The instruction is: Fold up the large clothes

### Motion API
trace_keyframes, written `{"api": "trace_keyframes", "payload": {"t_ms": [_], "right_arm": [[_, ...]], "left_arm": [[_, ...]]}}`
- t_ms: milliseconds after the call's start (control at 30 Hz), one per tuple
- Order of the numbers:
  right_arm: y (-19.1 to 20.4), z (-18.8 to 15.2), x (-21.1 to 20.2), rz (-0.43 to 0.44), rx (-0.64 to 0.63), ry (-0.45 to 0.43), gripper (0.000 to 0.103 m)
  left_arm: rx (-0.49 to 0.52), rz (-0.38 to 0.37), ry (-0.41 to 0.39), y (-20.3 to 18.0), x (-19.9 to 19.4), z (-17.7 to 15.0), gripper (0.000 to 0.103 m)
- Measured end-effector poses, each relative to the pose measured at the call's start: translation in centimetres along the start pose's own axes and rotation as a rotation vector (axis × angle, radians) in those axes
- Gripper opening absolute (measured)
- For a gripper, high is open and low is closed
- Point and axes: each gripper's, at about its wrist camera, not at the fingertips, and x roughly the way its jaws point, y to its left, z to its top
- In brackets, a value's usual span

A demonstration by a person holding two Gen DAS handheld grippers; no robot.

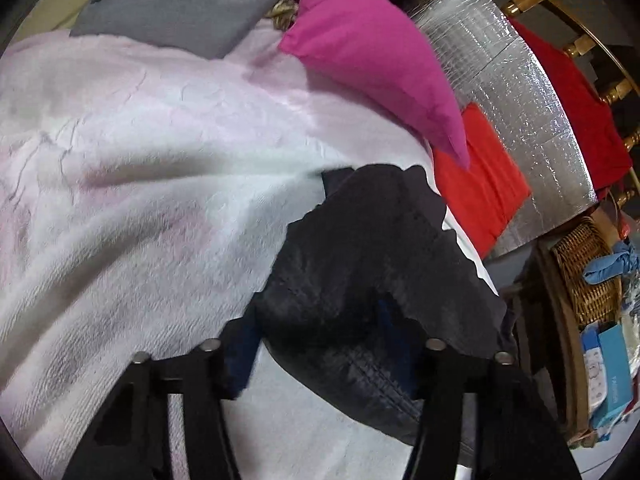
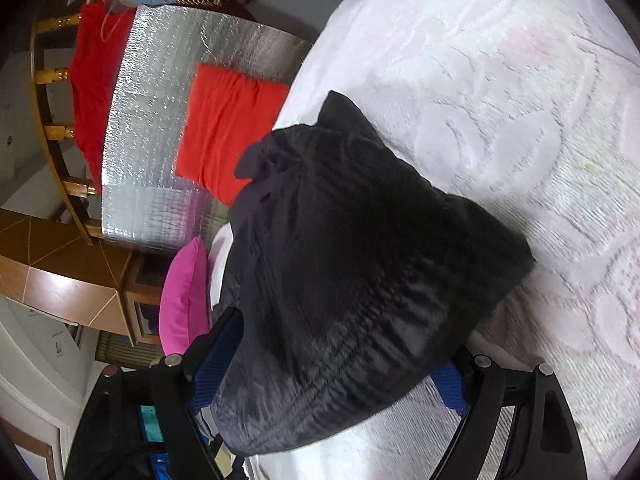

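Two grippers work one black garment (image 2: 352,264), a shiny quilted piece bunched on the white bedspread (image 1: 132,168). Landmark = that bedspread; everything else is placed from it.

Garment's long axis: in the right wrist view it runs from the near edge, btw the fingers, away toward a narrow dark corner at its far end, near the bedspread's edge. In the left wrist view the same garment (image 1: 360,264) slants from the near fingers up to the bedspread's edge, w/ a folded flap on top.

Containers: a wicker basket (image 1: 588,276) sits off the bedspread, past its edge, w/ a blue cloth (image 1: 612,264) draped over its rim. Contents deeper in can't be made out.

Right gripper (image 2: 332,376): jaws stand wide, w/ the bunched garment filling the space btw them and lying against both blue pads (image 2: 218,364). Grasping it or only cradling it? Can't tell.

Left gripper (image 1: 324,344): garment's near bulge sits btw its fingers; one blue pad (image 1: 244,356) shows at the fabric's edge, the other is mostly covered. Whether it's clenched on the cloth can't be told either.

Off the bedspread's far edge lies a silver foil mat (image 1: 516,92) w/ a folded orange-red cloth (image 1: 476,192) on it, and a darker red cloth (image 1: 568,108) beyond. A pink pillow (image 1: 372,56) overlaps the bedspread's edge; grey fabric (image 1: 176,4) lies at its far end.
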Motion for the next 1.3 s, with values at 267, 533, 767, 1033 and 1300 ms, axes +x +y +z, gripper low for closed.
{"api": "trace_keyframes", "payload": {"t_ms": [267,533,767,1033,1300], "right_arm": [[0.7,0.6,1.7,-0.082,-0.100,-0.058,0.053],[1.8,0.1,0.7,-0.107,-0.182,-0.065,0.040],[2.2,-0.4,-0.9,-0.119,-0.220,-0.058,0.039],[2.3,-1.4,-3.8,-0.128,-0.278,-0.056,0.038],[1.3,-3.0,-6.7,-0.131,-0.276,-0.049,0.038]], "left_arm": [[0.099,0.042,-0.045,-1.4,0.3,-0.1,0.032],[0.150,0.089,-0.071,-2.5,-0.5,-0.5,0.022],[0.150,0.082,-0.056,-2.4,-2.1,-0.9,0.021],[0.157,0.072,-0.031,-2.3,-4.8,-2.4,0.021],[0.199,0.087,-0.026,-1.8,-7.9,-4.9,0.021]]}}
